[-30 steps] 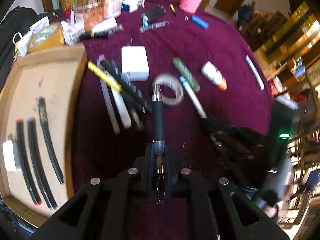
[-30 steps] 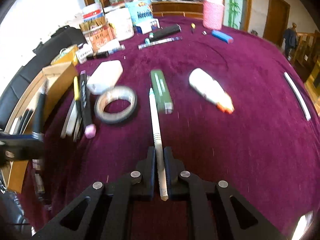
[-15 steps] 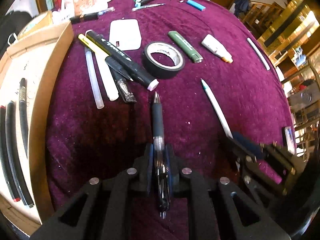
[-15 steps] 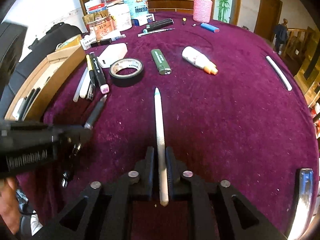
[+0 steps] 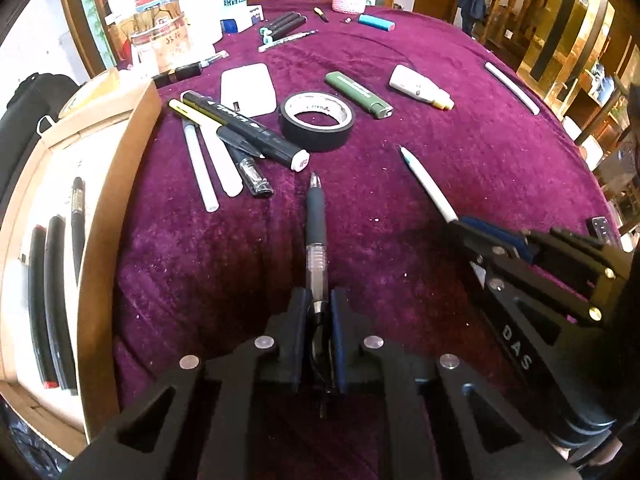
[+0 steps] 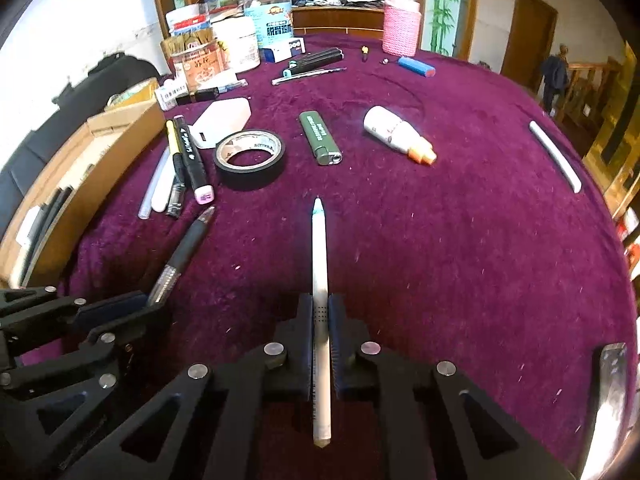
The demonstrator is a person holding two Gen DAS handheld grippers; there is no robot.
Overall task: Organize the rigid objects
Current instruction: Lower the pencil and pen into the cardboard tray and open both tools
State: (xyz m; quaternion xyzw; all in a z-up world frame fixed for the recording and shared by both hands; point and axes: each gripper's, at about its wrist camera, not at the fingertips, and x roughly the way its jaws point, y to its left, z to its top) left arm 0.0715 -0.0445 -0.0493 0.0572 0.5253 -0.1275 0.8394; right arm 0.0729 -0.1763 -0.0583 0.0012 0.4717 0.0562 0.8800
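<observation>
Left fingers (image 5: 319, 308) grip black pen (image 5: 316, 220); right fingers (image 6: 320, 312) grip white pen (image 6: 320, 264); cardboard box (image 5: 120, 184) holds black tubes (image 5: 48, 304).

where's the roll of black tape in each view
Left wrist: the black tape roll lies above centre, between the white pad and the green lighter.
Right wrist: the roll lies left of centre, again left of the green lighter.
Shared landmark: the green lighter.
</observation>
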